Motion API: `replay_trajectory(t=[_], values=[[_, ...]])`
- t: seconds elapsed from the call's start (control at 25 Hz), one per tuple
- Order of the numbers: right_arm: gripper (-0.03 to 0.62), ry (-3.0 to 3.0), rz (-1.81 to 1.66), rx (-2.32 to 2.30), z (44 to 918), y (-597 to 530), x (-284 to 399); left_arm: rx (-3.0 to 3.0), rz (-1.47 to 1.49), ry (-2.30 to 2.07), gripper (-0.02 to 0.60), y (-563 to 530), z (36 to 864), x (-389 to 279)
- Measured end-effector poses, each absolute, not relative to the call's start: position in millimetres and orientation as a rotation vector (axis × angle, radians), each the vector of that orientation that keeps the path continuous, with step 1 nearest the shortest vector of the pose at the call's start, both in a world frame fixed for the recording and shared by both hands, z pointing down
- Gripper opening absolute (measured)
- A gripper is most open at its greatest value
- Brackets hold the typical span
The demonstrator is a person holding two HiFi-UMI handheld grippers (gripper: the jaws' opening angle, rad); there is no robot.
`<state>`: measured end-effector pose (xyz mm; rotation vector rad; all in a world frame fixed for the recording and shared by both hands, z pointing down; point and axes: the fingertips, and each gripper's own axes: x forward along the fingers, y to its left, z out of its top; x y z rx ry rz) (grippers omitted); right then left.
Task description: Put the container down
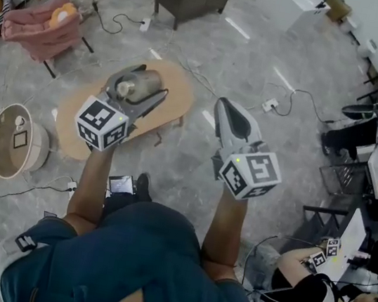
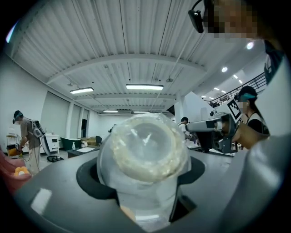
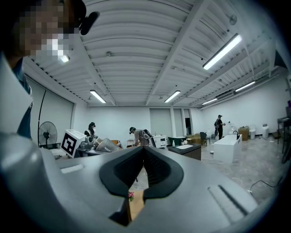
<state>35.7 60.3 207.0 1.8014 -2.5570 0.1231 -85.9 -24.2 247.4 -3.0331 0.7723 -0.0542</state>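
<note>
Container [image 2: 144, 152], clear round plastic with a cloudy rim, is clamped by the left gripper [image 1: 141, 84] over an oval wooden table [image 1: 180, 101]. The right gripper [image 3: 143, 154] is closed together, nothing held.

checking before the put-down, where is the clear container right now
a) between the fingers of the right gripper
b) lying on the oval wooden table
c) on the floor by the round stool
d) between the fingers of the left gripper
d: the left gripper view shows the clear container clamped between the fingers of the left gripper, while the right gripper has its fingers together with nothing between them.
</note>
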Motion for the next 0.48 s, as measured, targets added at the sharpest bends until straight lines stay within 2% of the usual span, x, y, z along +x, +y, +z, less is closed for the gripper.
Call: replay_trajectory(t=[0.48], values=[[0.009, -2.447, 0.11, 1.853, 204.5, 6.3, 13.2, -3.071, -0.011, 0.661, 0.337, -85.9, 247.6, -97.3]])
